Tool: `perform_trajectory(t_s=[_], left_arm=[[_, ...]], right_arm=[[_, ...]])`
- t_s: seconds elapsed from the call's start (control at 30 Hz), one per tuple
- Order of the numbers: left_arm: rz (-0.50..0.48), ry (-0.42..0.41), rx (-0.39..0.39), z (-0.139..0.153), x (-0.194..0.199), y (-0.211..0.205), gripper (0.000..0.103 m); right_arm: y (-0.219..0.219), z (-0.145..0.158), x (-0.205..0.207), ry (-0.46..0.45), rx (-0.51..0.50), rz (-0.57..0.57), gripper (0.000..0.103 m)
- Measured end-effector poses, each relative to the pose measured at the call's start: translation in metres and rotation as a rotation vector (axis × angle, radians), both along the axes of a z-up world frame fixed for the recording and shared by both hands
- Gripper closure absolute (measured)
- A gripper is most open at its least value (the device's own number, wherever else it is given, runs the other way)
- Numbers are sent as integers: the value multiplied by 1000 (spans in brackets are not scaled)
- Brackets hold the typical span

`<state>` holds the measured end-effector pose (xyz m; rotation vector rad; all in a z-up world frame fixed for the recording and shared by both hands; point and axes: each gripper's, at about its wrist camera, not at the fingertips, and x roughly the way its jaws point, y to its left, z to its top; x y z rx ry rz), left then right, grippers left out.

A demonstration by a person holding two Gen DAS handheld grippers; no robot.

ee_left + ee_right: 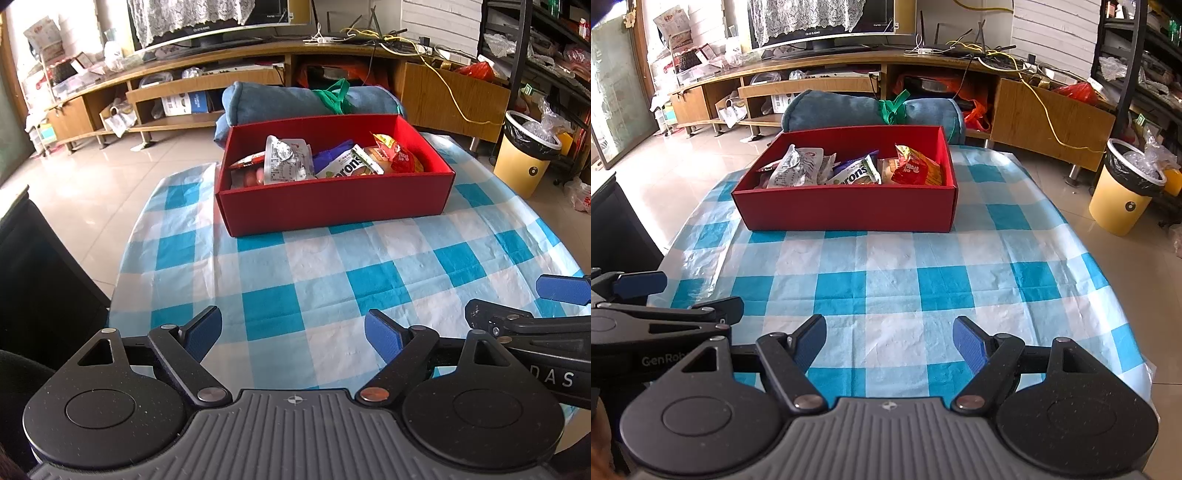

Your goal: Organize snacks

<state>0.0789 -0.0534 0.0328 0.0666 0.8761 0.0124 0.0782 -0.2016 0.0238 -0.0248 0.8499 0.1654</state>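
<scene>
One red box [332,201] sits upper centre of the left wrist view, on the blue/white check cloth [332,280] covering the table; its long axis runs left-right across the frame, tipped slightly so the right end sits higher, open top facing up. In the right wrist view the same box is upper centre-left, long axis approx. level w/ the frame. Snacks all inside it, none loose on the cloth: a silver-white crinkled pack [286,160] at left, a white/green bar wrapper [354,166] in the middle lying diagonal, a red pouch [400,155] at right; more packets underneath, exact count can't tell. Left gripper [293,338] at bottom centre, jaws apart, nothing btwn them, only cloth below. Right gripper [889,343] bottom centre of its own view, jaws also apart & empty. Both are well short of the box. One rolled blue cushion [295,98] behind the box; one yellow bin [524,155] at right edge.
</scene>
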Motion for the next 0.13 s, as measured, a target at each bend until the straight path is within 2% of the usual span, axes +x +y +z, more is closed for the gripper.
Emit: perform_trajectory(t_s=[0.13], left_arm=[[0,-38,21,6,-4,-2,12]], right_arm=[[-3,1,1,-5,5,-8,32]])
